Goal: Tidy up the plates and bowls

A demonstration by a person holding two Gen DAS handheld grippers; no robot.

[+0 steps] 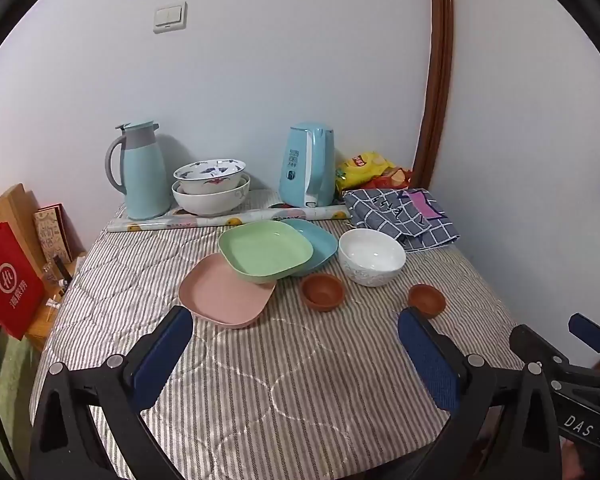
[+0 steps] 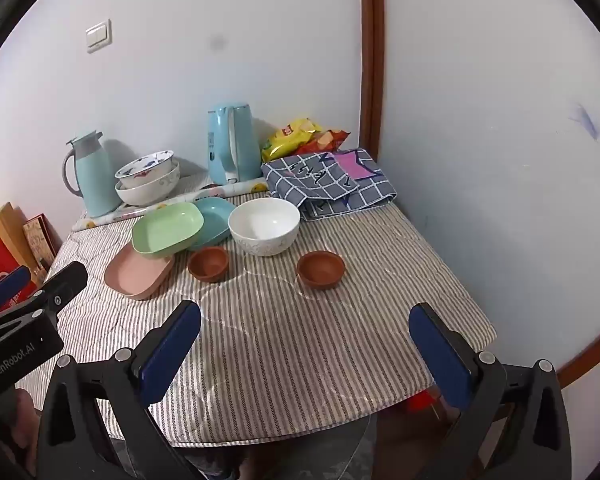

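A green square plate (image 1: 266,250) (image 2: 167,230) lies tilted across a pink plate (image 1: 225,292) (image 2: 138,272) and a blue plate (image 1: 320,242) (image 2: 216,216). A white bowl (image 1: 371,257) (image 2: 264,226) stands to their right. Two small brown bowls sit in front: one (image 1: 323,291) (image 2: 208,264) by the plates, one (image 1: 427,299) (image 2: 321,269) further right. My left gripper (image 1: 296,322) is open and empty, held back above the striped cloth. My right gripper (image 2: 306,326) is open and empty, near the table's front edge.
Two stacked patterned bowls (image 1: 211,190) (image 2: 148,180), a thermos jug (image 1: 140,170), a kettle (image 1: 310,164), snack bags (image 1: 366,168) and a folded checked cloth (image 1: 400,216) line the back. Walls close the back and right. A red bag (image 1: 8,280) stands left of the table.
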